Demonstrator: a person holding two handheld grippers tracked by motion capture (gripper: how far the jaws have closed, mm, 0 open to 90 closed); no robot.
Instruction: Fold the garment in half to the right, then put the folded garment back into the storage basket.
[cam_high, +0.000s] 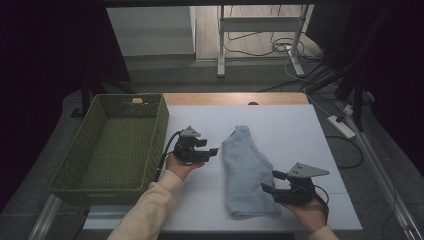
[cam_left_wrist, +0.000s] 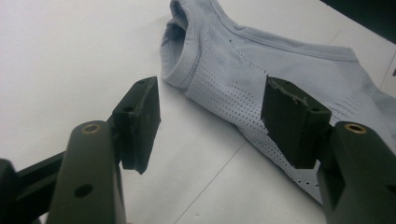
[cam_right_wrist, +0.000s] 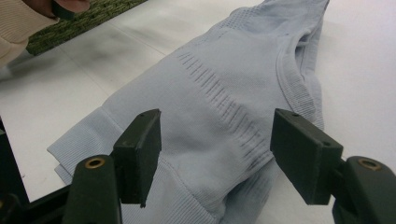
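Note:
A light blue knitted top lies folded lengthwise on the white table top, its hem toward the near edge. My left gripper hovers just left of the garment, jaws open and empty, pointing at its armhole. My right gripper stands at the garment's lower right edge, jaws open. In the right gripper view the blue top lies under and beyond the spread pads, which do not press on it. In the left gripper view the top lies past the pads.
A green woven basket stands at the left of the table, empty. The table's near edge runs just below the garment's hem. Cables and a metal stand lie on the floor beyond the far edge.

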